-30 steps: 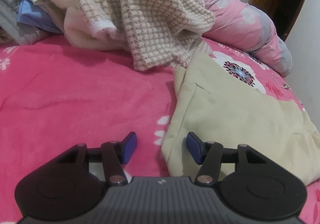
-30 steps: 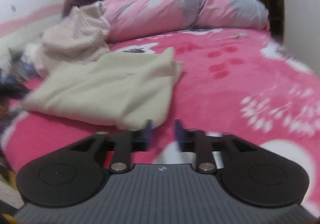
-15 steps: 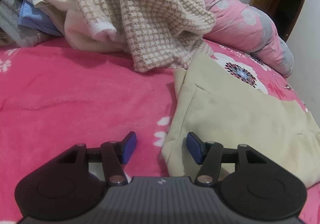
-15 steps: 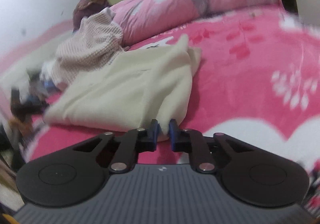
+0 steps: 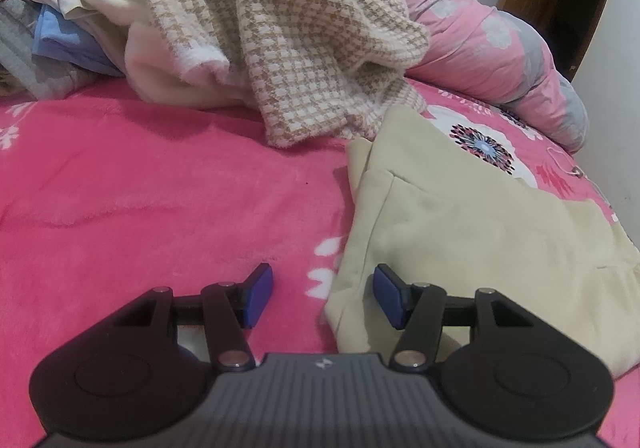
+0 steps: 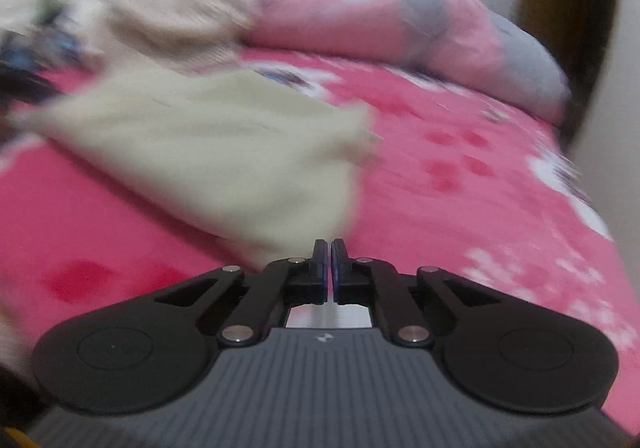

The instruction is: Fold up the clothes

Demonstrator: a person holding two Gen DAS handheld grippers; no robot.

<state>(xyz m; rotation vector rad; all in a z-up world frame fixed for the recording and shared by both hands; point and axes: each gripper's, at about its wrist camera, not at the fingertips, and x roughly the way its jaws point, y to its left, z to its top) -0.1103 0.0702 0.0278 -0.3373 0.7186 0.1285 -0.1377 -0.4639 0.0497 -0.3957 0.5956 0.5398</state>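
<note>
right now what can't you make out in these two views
- Right wrist view: motion blur. The right tool has its fingers together at the edge of the cream garment, but whether cloth is pinched cannot be told.
- Left wrist view: the left tool body hides the cream garment's near corner.
- Left wrist view: the houndstooth top covers most of the clothes pile.

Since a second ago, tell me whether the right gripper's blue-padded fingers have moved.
Yes. The right gripper closed: its fingers now nearly touch at the cream garment corner.
</note>
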